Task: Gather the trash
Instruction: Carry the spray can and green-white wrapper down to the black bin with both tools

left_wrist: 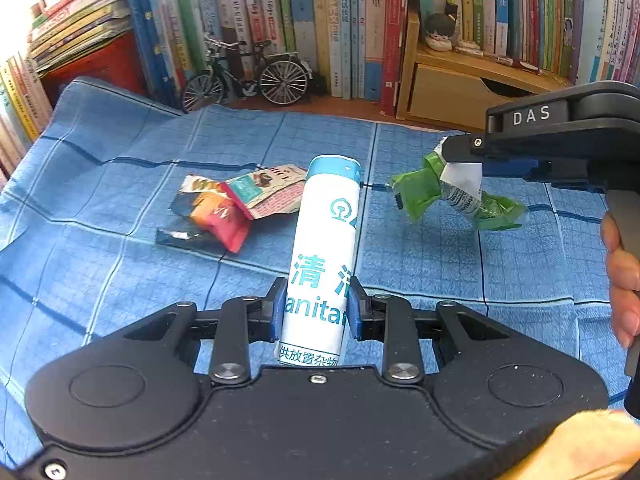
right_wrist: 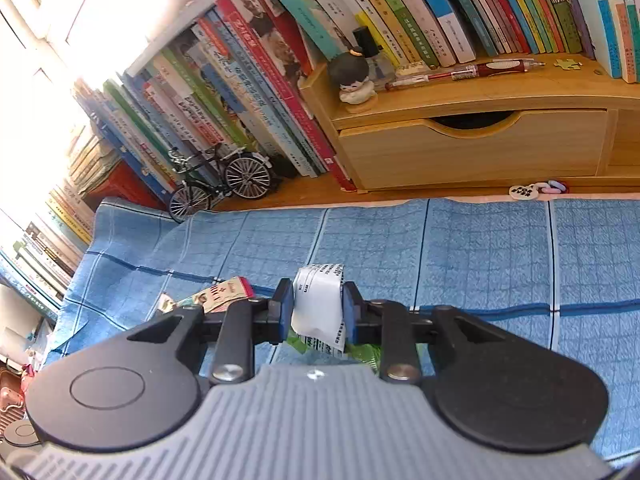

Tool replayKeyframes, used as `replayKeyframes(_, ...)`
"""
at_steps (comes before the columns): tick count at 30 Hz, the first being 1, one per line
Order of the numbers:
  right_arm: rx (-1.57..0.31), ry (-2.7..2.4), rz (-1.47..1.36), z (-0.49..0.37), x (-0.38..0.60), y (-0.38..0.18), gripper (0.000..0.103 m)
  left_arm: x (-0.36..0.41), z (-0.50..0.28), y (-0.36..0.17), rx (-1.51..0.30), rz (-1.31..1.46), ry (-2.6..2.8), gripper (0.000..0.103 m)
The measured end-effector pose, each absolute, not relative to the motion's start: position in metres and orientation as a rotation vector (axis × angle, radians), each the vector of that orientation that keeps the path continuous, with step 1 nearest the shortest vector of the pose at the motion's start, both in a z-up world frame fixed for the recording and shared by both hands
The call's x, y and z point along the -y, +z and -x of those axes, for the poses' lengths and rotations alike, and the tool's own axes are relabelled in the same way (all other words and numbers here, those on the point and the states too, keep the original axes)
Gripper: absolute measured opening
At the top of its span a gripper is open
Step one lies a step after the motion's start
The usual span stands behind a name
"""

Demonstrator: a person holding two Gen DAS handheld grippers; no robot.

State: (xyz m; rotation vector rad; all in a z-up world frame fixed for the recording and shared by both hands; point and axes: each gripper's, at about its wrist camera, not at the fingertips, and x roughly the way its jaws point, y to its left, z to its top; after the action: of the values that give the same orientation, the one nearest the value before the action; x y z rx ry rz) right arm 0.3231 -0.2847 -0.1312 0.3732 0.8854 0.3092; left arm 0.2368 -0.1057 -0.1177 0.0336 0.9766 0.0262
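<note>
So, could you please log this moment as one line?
left gripper: shut on rolled bag | right gripper: shut on green wrapper | snack wrappers: on cloth

— What covers the table?

— A blue checked cloth (left_wrist: 120,264), with some folds near the left edge.

— And what lies on it?

— A small heap of snack wrappers (left_wrist: 236,204), flat on the cloth near the middle. Behind the cloth the bare wood (right_wrist: 304,199) shows; there a model bicycle (left_wrist: 248,74) stands before a row of books (left_wrist: 304,24), beside a wooden drawer box (right_wrist: 472,148).
</note>
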Motion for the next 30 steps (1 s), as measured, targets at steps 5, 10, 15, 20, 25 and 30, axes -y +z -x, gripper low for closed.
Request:
replayKeyframes(5, -0.878, 0.320, -0.366, -0.311, 0.281, -0.124, 0.031, 0.101, -0.226, -0.109, -0.980, -0.027, 0.054, 0.028)
replayKeyframes(10, -0.882, 0.326, -0.365, -0.299, 0.278, -0.118, 0.031, 0.096, -0.213, -0.100, -0.981, -0.014, 0.075, 0.028)
replayKeyframes(15, -0.879, 0.333, -0.355, -0.281, 0.274, -0.108, 0.031, 0.090, -0.197, -0.089, -0.975, -0.007, 0.082, 0.028)
replayKeyframes(20, -0.870, 0.340, -0.346, -0.258, 0.270, -0.095, 0.031, 0.082, -0.175, -0.072, -0.961, -0.007, 0.079, 0.028)
replayKeyframes(25, -0.852, 0.339, -0.342, -0.229, 0.263, -0.081, 0.031, 0.068, -0.146, -0.057, -0.967, 0.043, 0.080, 0.028)
replayKeyframes(30, -0.841, 0.335, -0.330, -0.194, 0.256, -0.066, 0.031, 0.068, -0.107, -0.043, -0.957, 0.054, 0.062, 0.028)
